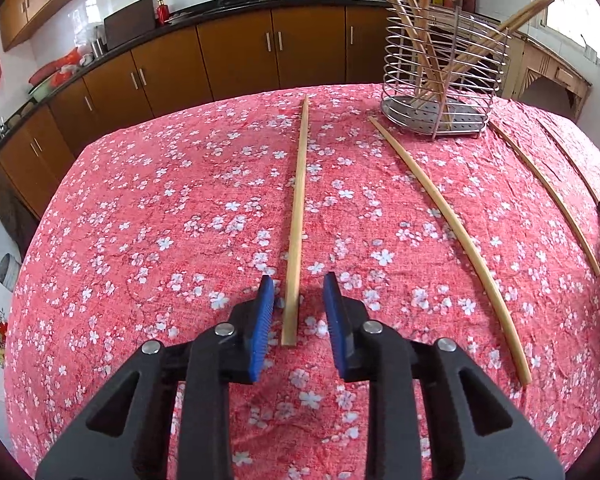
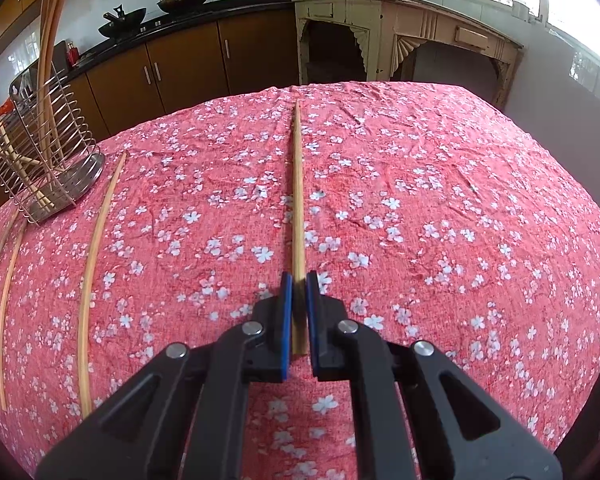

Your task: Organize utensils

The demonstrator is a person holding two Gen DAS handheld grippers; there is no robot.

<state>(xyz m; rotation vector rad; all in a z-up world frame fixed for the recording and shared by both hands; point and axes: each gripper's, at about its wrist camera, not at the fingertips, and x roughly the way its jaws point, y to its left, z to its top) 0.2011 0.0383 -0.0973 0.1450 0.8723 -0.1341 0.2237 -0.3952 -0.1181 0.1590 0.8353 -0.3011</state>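
Chopsticks (image 1: 452, 232) on floral tablecloth (image 1: 160, 208) (kitchen behind); left gripper (image 1: 298, 292) apart, right gripper (image 2: 299, 280) clamping chopstick (image 2: 298, 200).

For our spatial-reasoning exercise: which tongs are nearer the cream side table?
Right. The right tongs face the cream side table straight ahead; from the left tongs it sits far off right, behind the wire holder.

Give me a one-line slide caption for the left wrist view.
Left claw open astride a chopstick on the floral tablecloth, wire holder of chopsticks beyond.
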